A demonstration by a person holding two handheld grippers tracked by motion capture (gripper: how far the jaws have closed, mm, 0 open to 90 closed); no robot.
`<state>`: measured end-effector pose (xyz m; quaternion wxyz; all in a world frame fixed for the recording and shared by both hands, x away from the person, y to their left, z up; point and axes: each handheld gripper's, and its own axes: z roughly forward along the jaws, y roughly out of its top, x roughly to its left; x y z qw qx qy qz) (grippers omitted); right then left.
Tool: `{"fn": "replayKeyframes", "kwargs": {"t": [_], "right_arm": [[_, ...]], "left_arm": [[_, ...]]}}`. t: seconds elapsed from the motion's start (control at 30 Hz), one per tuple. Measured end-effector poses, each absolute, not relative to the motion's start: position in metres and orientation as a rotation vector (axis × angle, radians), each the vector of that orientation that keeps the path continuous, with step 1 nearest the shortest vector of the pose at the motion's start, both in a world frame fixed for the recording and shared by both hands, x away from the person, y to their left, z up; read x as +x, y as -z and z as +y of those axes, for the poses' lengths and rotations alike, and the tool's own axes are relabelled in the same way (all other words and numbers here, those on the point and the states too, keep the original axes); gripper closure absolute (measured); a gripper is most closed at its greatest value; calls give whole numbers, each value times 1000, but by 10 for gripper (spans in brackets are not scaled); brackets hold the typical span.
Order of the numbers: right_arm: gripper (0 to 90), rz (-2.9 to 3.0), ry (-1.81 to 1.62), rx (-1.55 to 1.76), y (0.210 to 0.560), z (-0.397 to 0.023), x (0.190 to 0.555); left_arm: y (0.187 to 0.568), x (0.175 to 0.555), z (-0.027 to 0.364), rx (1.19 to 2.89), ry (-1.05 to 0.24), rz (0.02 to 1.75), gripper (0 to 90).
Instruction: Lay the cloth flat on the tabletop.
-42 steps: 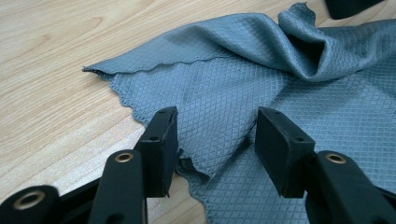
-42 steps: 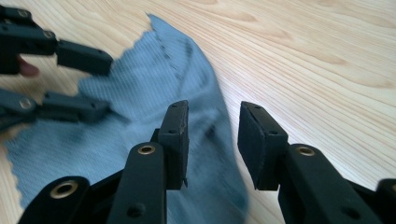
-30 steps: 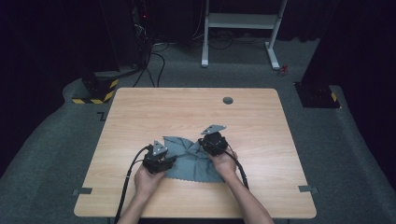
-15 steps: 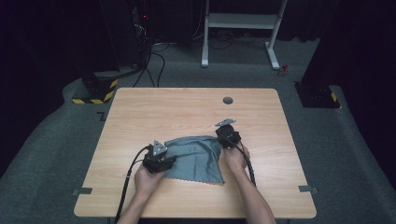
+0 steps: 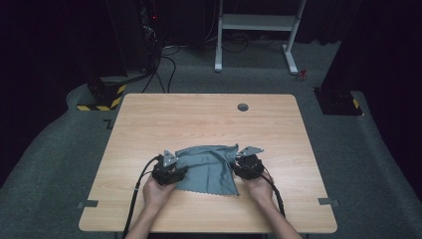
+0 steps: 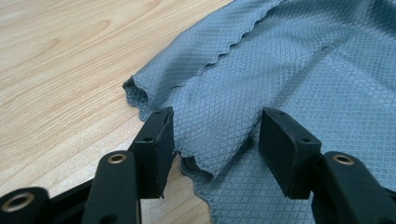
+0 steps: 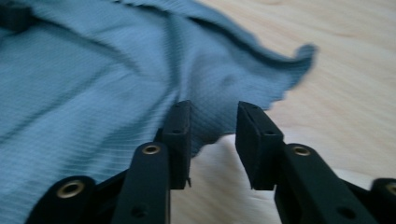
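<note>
The blue-grey cloth [image 5: 206, 169] lies on the near half of the wooden table [image 5: 199, 119], between the person's two hands, partly spread with a fold running along its far edge. A second ago it was bunched between the two tools; now it is pulled wider, its right side drawn out toward the right.

The right gripper [image 7: 212, 135] has just been opening its jaws. In the right gripper view they stand apart with a pointed corner of the cloth lying between them, and neither pad seems to press on it, so I take that corner as let go. That hand has also shifted outward and lower since the earlier picture. The left gripper [image 6: 215, 140] sits where it was, jaws wide, straddling a scalloped edge of the cloth without clamping it.

So both tools look released, and the spreading pull seems finished for now; the left edge is still doubled over on itself, which probably wants a fresh grasp.

Farther off, a small dark round fitting [image 5: 243, 107] sits in the tabletop near the far edge, well apart from the cloth. Beyond the table are a white metal stand [image 5: 256, 22] and cables on the grey floor. Nothing on the table blocks either hand.
</note>
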<state>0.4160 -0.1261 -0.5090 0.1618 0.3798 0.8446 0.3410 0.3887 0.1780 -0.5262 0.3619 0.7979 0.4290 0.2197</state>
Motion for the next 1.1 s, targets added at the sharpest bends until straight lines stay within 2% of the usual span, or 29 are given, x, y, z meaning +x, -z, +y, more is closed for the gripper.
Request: {"fn": "replayKeyframes", "kwargs": {"t": [0.07,0.2,0.23,0.3,0.6,0.73,0.77,0.8,0.93,1.1], "right_arm": [[651,2418,-964,1047,513,-121,414],[851,2442,-956,1035,516,-116,414],[885,2445,-941,1015,515,-116,415],[896,2450,-915,1000,513,-117,415],[900,2352,-868,1022,486,-137,423],[888,2354,-837,1071,491,-140,434],[872,2361,-829,1081,494,-140,435],[814,2365,-833,1088,495,-140,435],[737,2356,-951,1110,490,-149,418],[733,2430,-955,1013,494,-152,389]], "left_arm": [[526,388,178,2057,-566,1106,451],[526,388,178,2057,-564,1107,451],[526,388,178,2055,-561,1109,451],[526,388,178,2055,-560,1110,450],[526,388,178,2049,-552,1116,448],[526,388,179,2050,-551,1117,441],[526,388,179,2049,-550,1117,441],[526,389,179,2050,-553,1115,439],[526,387,178,2054,-569,1105,448],[518,372,179,2049,-583,1031,493]]}}
